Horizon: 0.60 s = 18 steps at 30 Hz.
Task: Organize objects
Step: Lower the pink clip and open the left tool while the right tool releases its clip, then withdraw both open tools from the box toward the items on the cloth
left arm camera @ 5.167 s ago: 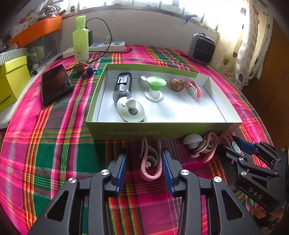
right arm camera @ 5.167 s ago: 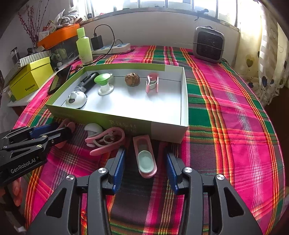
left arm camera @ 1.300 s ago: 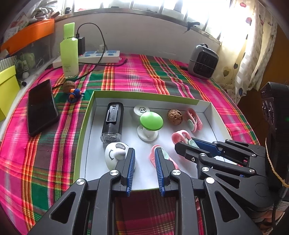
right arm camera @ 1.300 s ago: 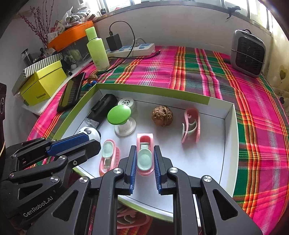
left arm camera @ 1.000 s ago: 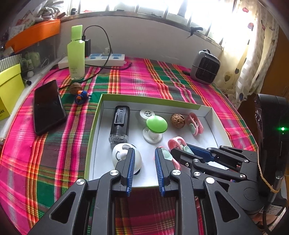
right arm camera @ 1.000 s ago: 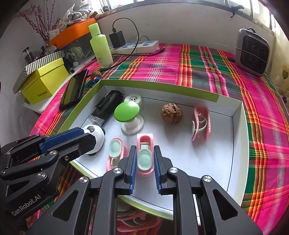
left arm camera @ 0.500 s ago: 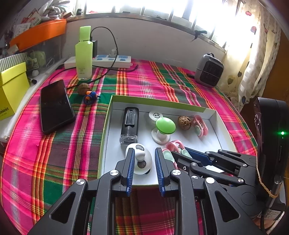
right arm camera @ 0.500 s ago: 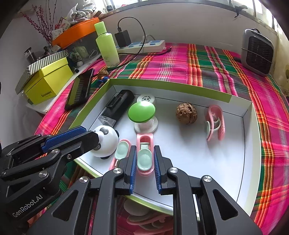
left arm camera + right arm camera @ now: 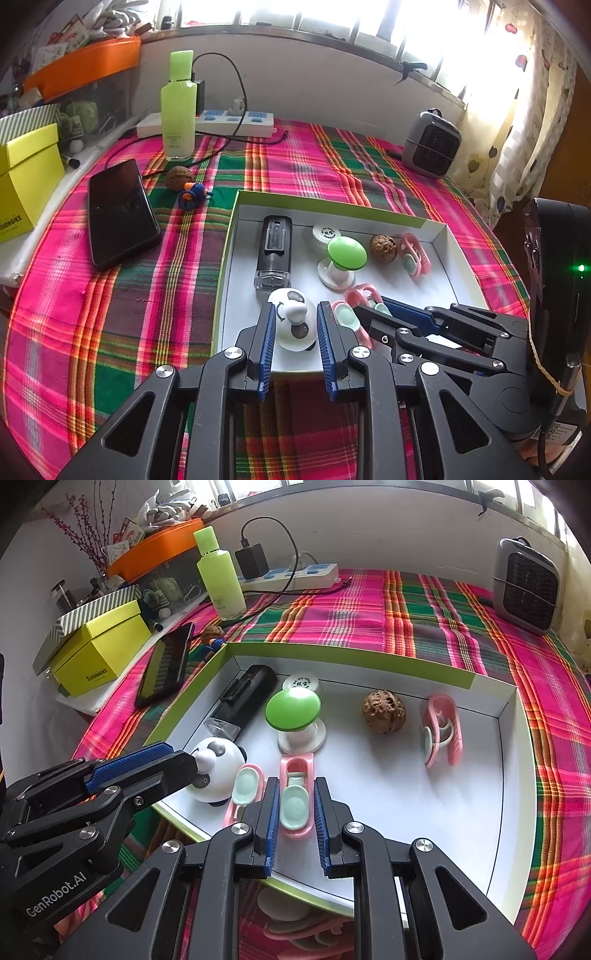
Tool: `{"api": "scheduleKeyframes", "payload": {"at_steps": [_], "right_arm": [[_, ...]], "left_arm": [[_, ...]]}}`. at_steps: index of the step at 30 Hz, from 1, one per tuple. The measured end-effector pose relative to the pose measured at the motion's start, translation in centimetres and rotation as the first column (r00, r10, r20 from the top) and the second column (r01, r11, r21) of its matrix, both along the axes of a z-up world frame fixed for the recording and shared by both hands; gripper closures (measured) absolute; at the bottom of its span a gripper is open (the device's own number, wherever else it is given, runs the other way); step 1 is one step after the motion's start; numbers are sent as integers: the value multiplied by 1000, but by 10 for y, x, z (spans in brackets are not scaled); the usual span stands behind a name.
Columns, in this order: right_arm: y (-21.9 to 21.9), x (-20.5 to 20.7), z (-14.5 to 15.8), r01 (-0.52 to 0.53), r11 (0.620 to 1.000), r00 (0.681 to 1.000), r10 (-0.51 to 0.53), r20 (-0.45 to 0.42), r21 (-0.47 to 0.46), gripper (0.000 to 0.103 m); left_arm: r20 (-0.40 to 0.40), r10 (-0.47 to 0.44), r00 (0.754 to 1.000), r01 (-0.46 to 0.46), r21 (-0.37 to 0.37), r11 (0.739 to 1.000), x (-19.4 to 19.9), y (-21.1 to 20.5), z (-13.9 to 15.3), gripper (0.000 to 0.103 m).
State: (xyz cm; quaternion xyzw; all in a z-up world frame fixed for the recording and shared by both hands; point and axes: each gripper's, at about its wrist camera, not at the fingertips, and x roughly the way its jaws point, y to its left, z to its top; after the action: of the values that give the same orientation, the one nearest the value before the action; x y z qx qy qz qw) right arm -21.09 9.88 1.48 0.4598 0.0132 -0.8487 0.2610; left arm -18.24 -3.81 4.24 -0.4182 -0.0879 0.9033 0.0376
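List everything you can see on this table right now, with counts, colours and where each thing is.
box: one, green outside, white inside, mid-table
pink clips: two lying in box; more in front of it, count unclear
held pink clip: one, over box's near side
panda toy: one, white-black, box's near left
black device: one, box's left
green-topped knob: one, box's middle
white cap: one, behind knob
walnuts: two, brown; one in box, one by phone
phone: one, black, left of box
bottle: one, green, far left
heater: one, grey, far right
left gripper: fingers shut, empty, above panda
right gripper: fingers shut on held clip
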Motion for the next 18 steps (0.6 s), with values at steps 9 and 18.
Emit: {"api": "scheduleKeyframes", "payload": {"at_steps": [9,18], "right_arm": [[4,4,8,20,1000,1000,-20,-19,-13,73],[13,16,15,52,998,998,-53,-36,-23,72]], "left_arm": [[-3,3,1000,-3,-1,1000,4,-1,2,82],[-12,4,1000,-4,-10,1000,16,3,7,81]]}}
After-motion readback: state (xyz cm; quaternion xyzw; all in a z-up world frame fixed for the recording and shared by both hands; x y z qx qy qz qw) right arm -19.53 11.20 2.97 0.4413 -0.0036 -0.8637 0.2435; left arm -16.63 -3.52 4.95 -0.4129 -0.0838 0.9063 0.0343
